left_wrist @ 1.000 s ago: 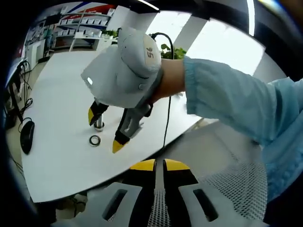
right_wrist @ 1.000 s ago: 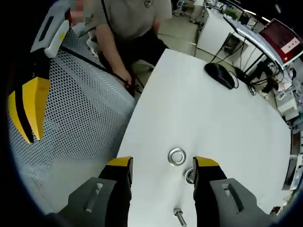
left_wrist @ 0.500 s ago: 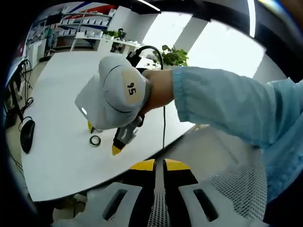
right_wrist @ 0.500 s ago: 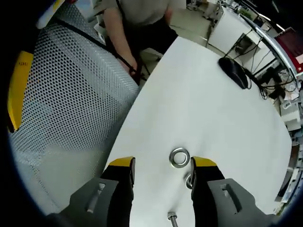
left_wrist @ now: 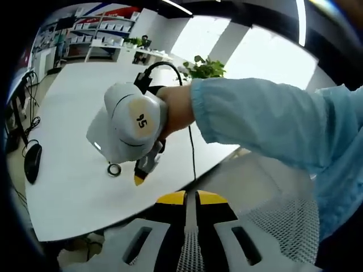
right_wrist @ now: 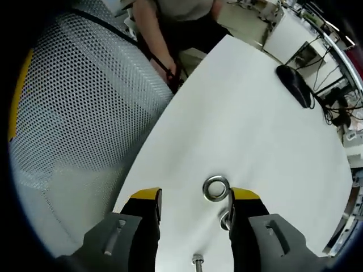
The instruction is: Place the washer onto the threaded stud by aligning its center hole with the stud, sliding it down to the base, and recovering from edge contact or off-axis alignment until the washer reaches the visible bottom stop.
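Rolled further, right hand-held gripper (left_wrist: 139, 177) shows "95".

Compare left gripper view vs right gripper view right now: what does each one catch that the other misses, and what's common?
Left gripper view alone: the right gripper's grey body, marked 95, gripped by a hand in a light blue sleeve, and a potted plant. Right gripper view alone: the threaded stud between its open jaws, a second washer by the right jaw, and a seated person. Shared: the white table, a washer lying flat, and a black mouse.
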